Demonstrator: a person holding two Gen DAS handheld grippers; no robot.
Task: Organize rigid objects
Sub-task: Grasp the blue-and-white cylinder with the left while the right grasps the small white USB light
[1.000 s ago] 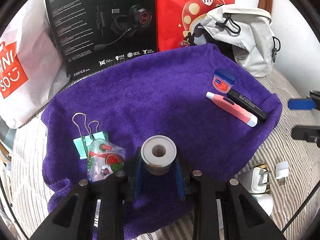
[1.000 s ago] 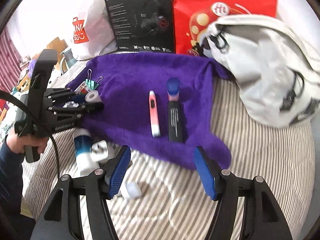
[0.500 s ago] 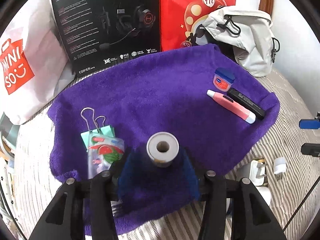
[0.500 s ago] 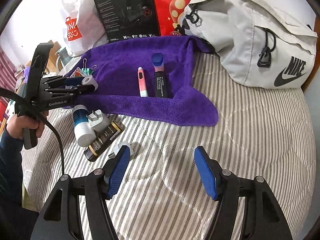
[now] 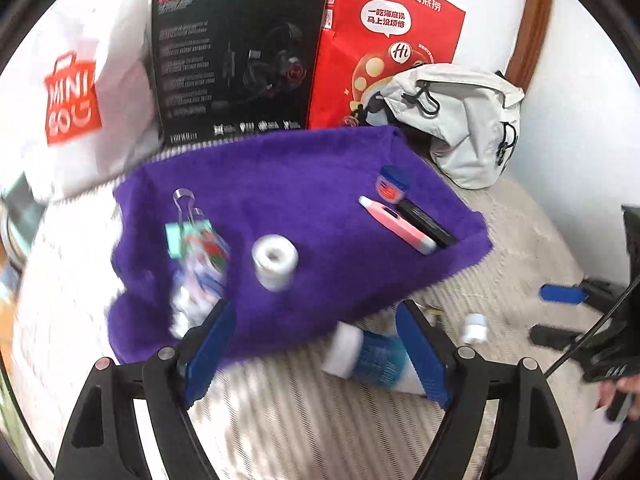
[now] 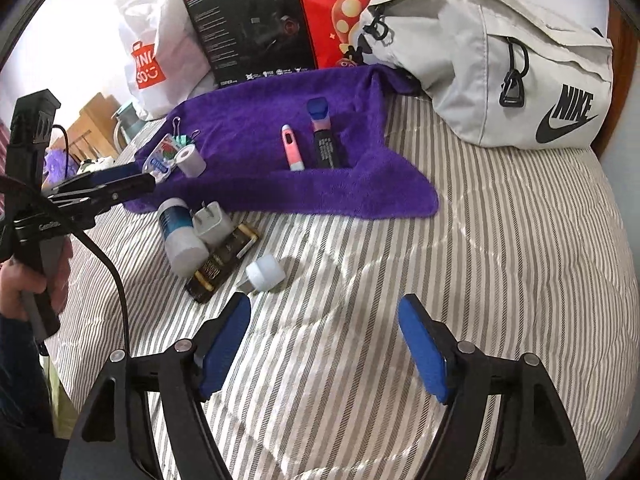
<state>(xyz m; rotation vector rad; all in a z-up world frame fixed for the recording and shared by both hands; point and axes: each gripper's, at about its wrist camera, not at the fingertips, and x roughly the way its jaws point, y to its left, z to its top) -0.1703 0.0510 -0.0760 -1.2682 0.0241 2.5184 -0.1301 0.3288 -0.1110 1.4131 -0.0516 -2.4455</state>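
Left gripper (image 5: 316, 344): jaws released, wide apart, nothing between them; it hovers over the near edge of the purple towel (image 5: 288, 184). View motion-blurred.

Right gripper (image 6: 324, 344): jaws released and empty, above bare striped bedding (image 6: 500, 248), well apart from every item.

Purple towel: spread on the bedding, its far edge against the upright boxes and bags.

White tape roll (image 5: 275, 258): standing on end near the towel's near-left corner, hole facing the left camera, clear of both blue pads (image 5: 208, 350).

Clear packet with watermelon print (image 5: 200, 264): just left of the roll, overlapping teal binder clips (image 5: 182, 228) at the towel's left edge.

Pink pen-shaped item (image 6: 292, 148) and black stick (image 6: 328, 150): side by side near the towel's right edge; whether they touch cannot be told. A small blue-lidded jar (image 6: 319, 112) sits at the far end of the black stick.

Off the towel, on bedding beside its near edge: white bottle with blue label (image 6: 180, 230) lying on its side, white plug adapter (image 6: 212, 224) resting against it, dark flat packet with gold print (image 6: 222, 264) partly beneath them, small white cap (image 6: 266, 274) just apart.

Background: black headset box (image 6: 252, 24), red paper bag (image 6: 340, 8), white shopping bag (image 6: 156, 52), grey sling bag (image 6: 500, 64) at the bedding's far right.

A hand (image 6: 28, 284) grips the left gripper's handle.
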